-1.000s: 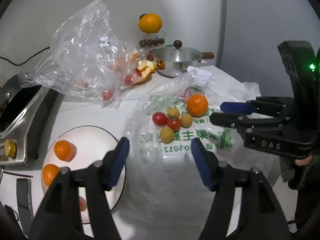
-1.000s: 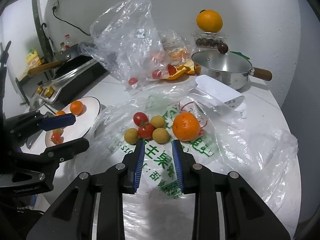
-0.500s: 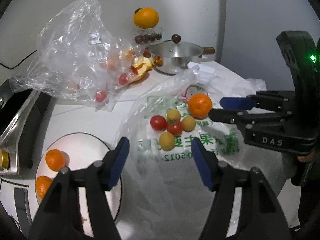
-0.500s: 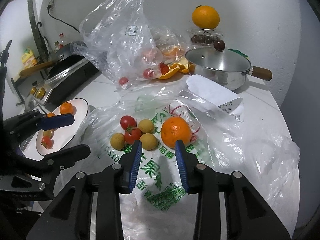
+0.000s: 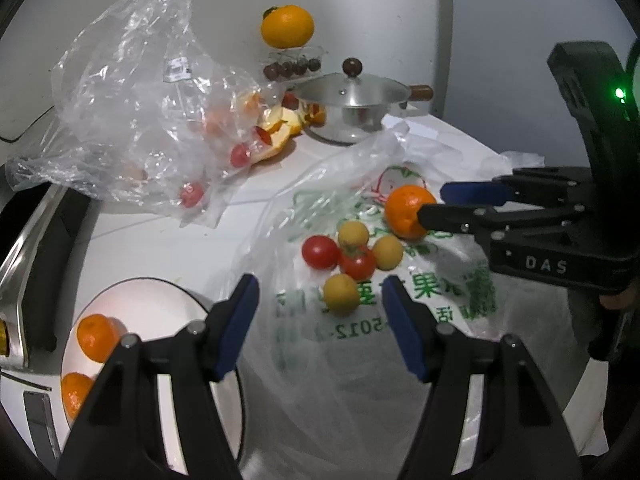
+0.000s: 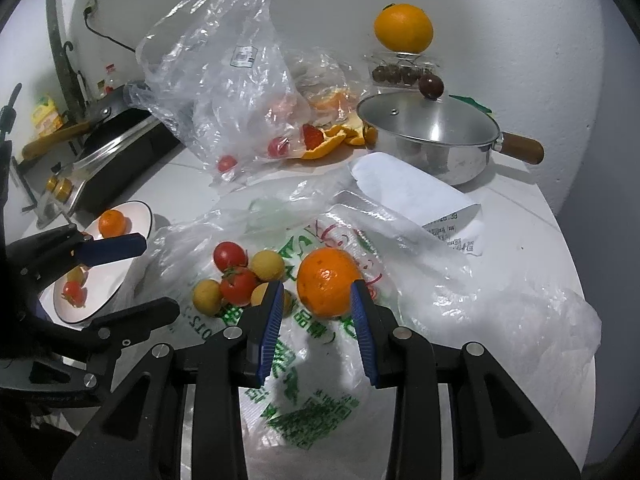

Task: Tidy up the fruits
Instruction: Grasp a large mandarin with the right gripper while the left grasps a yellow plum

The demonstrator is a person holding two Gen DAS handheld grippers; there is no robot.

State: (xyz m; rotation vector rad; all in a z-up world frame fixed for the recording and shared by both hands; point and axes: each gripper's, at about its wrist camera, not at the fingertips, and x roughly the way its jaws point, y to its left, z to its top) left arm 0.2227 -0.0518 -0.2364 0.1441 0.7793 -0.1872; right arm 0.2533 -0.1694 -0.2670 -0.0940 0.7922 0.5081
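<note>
On a flattened printed plastic bag (image 5: 440, 340) lie an orange (image 6: 326, 282), two red tomatoes (image 5: 320, 252) and three small yellow fruits (image 5: 341, 294). My right gripper (image 6: 317, 286) is open, its fingertips on either side of the orange's near half; the pads do not press it. In the left wrist view the right gripper (image 5: 430, 203) meets the orange (image 5: 406, 210) from the right. My left gripper (image 5: 319, 282) is open and empty, just short of the nearest yellow fruit. A white plate (image 5: 160, 300) at the left holds two mandarins (image 5: 98, 336).
A crumpled clear bag (image 5: 132, 100) with tomatoes and orange peel (image 6: 324, 140) stands behind. A lidded steel pot (image 6: 432, 132), a receipt (image 6: 412, 192) and a big orange (image 6: 404, 28) on a clear box are at the back. A stove (image 5: 36, 240) borders the left.
Both grippers have moved forward toward the fruit pile. The right gripper's tips have come up around the orange. Neither gripper's opening has changed.
</note>
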